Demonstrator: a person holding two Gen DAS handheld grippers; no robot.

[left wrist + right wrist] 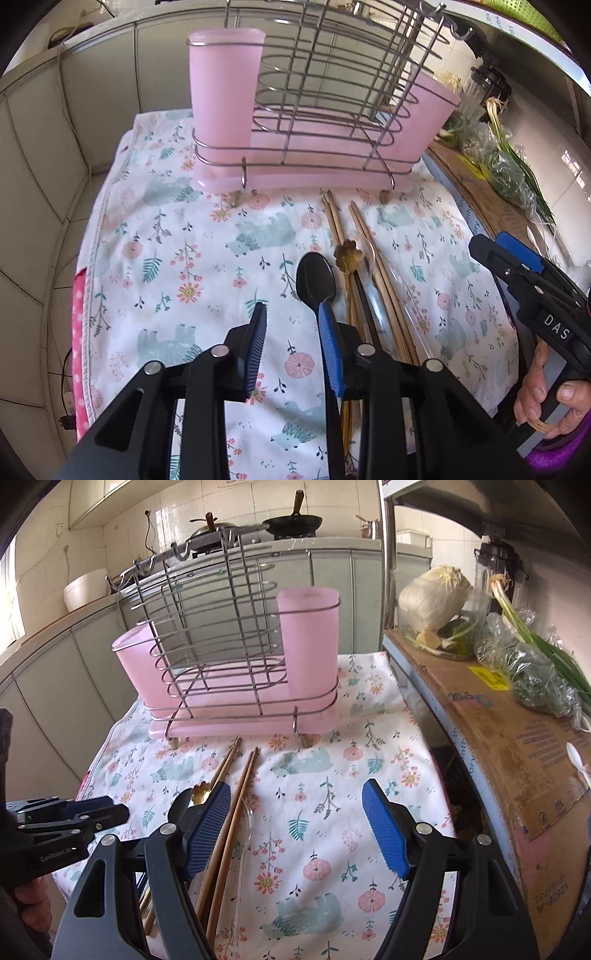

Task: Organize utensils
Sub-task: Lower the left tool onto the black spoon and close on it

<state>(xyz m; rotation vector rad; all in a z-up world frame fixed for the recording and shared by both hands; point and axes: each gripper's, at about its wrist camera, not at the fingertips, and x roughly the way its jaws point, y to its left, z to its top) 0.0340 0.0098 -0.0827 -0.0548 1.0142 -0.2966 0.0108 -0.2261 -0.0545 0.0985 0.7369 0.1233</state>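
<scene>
Left gripper (291, 314) pitched down, jaws partly apart, nothing clamped between the blue pads (256, 347). Right gripper (295, 827) also angled down, jaws wide. A hand (546, 398) grips its handle.

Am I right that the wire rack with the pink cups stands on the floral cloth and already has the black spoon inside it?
Not quite: the wire rack does stand on the floral cloth, but the left wrist view shows the black spoon lying on the cloth in front of it, not inside it.
</scene>
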